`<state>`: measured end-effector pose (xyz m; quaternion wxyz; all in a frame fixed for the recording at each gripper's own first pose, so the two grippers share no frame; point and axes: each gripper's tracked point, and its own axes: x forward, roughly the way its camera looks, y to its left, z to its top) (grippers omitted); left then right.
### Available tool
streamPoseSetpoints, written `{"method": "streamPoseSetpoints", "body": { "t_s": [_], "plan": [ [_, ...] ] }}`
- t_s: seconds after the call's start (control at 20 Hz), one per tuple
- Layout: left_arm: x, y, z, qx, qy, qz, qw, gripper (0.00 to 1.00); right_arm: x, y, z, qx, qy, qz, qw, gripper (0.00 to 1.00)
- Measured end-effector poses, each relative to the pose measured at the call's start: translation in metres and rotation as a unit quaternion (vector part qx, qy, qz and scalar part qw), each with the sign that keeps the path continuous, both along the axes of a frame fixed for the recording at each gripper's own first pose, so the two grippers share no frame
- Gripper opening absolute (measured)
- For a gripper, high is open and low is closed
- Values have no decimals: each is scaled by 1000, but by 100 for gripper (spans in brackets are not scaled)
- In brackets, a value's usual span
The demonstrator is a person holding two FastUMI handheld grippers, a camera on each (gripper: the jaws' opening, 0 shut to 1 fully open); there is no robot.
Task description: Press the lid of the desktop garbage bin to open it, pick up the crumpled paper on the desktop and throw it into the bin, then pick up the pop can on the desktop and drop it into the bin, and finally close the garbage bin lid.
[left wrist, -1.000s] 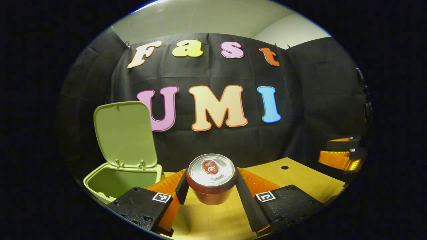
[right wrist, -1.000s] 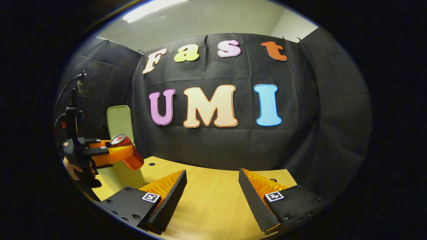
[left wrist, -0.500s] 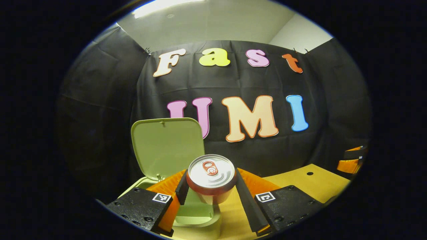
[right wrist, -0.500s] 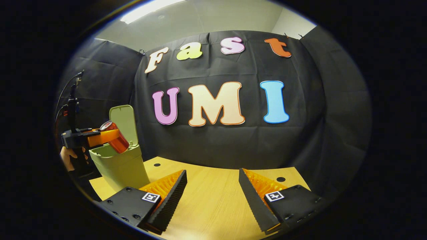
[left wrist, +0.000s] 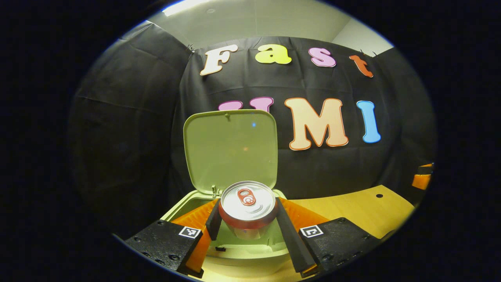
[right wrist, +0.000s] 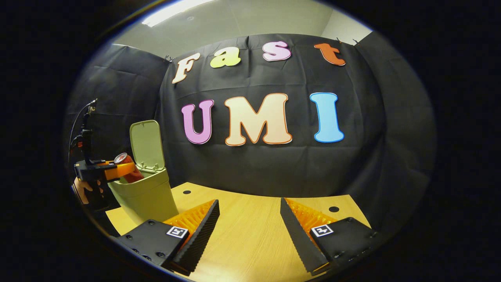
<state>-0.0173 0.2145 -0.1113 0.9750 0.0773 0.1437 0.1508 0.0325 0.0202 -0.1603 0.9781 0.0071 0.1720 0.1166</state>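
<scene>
My left gripper point(left wrist: 247, 215) is shut on the red pop can point(left wrist: 247, 203), silver top toward the camera, both fingers pressing its sides. The can hangs over the mouth of the pale green garbage bin point(left wrist: 242, 250), whose lid point(left wrist: 231, 149) stands upright behind it. In the right gripper view the bin point(right wrist: 143, 192) stands at the far left of the wooden desk, lid point(right wrist: 146, 145) raised, with the can point(right wrist: 126, 169) held over its opening by the left gripper point(right wrist: 113, 169) and a hand point(right wrist: 84, 188). My right gripper point(right wrist: 249, 219) is open above the desk, with nothing between its fingers.
The wooden desk point(right wrist: 250, 235) stretches under my right gripper, with small round holes point(right wrist: 334, 209) in its top. Black cloth walls close the booth behind and at both sides. A bit of the right gripper point(left wrist: 422, 178) shows at the right edge of the left gripper view.
My left gripper has carried the can leftward from beside the bin to above its open mouth, and lower toward it. The right gripper has hardly moved and stays open.
</scene>
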Motion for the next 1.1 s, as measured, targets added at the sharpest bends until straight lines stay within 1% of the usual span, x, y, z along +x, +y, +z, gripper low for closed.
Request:
{"method": "streamPoseSetpoints", "body": {
  "t_s": [0.15,0.2,0.25,0.3,0.35,0.7,0.85,0.9,0.95,1.1],
  "plan": [
    [-7,9,-7,-10,5,10,1000,79,-1,6,3,-3,-2,-3,1000,98],
    [-7,11,-3,-10,0,11,1000,82,-1,8,5,-4,-5,-5,1000,98],
    [-6,12,3,-7,-8,9,1000,87,-1,10,7,-5,-7,-6,1000,98],
    [-3,11,11,-5,-15,3,1000,88,-2,14,7,-7,-9,-7,1000,98],
    [0,10,20,-3,-22,-4,1000,88,-2,16,9,-8,-10,-9,1000,99],
    [32,21,98,11,-67,-47,997,89,-9,40,9,-4,-18,-29,999,98],
    [48,31,122,18,-72,-60,995,88,-12,49,9,-3,-23,-41,999,98],
    [54,33,129,20,-77,-65,995,88,-14,52,7,-3,-24,-46,999,99],
    [60,34,135,21,-82,-72,994,88,-15,54,6,-4,-24,-50,998,98],
    [79,35,150,22,-91,-93,991,89,-18,58,2,-8,-22,-66,998,98]
  ]
}}
